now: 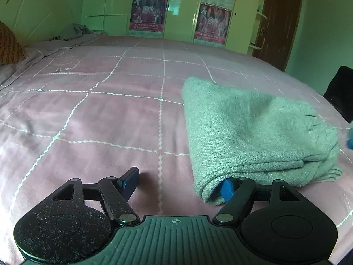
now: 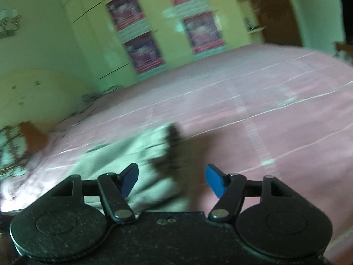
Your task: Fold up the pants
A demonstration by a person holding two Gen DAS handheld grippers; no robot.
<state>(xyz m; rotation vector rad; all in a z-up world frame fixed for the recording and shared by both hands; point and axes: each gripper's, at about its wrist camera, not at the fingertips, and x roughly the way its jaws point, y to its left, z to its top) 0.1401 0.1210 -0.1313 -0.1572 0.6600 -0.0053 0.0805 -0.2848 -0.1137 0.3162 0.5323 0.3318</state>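
Here, no brand or label can be read: the posters (image 1: pixel 148 11) on the wardrobe doors (image 1: pixel 106 6) carry lines of writing, but the characters are too small to be made out in the left wrist view and are smeared by blur in the right wrist view.

The pants (image 1: pixel 253 132), a grey-green knitted garment, are seen lying folded into a thick bundle on the pink quilted bed cover (image 1: pixel 88 114), which is crossed by white stitched lines. In the left wrist view the bundle is placed to the right of centre, and its near folded corner is touched by the right blue finger pad (image 1: pixel 227 190) of the left hand-held gripper (image 1: pixel 178 184). The other, darker pad is held well apart from it over bare cover, so the jaws are spread wide and nothing is clamped between them.

In the right wrist view the picture is blurred. The pants (image 2: pixel 123 154) are shown as a pale mass ahead and to the left of the right hand-held gripper (image 2: pixel 172 180), whose two blue pads are also held wide apart with nothing between them. A dark blurred shape (image 2: pixel 169 150) is seen against the pants; what it is cannot be told.

An orange patterned pillow (image 1: pixel 8 44) and a crumpled grey blanket (image 1: pixel 77 31) are seen at the far left of the bed, and a brown door (image 1: pixel 280 22) at the right.
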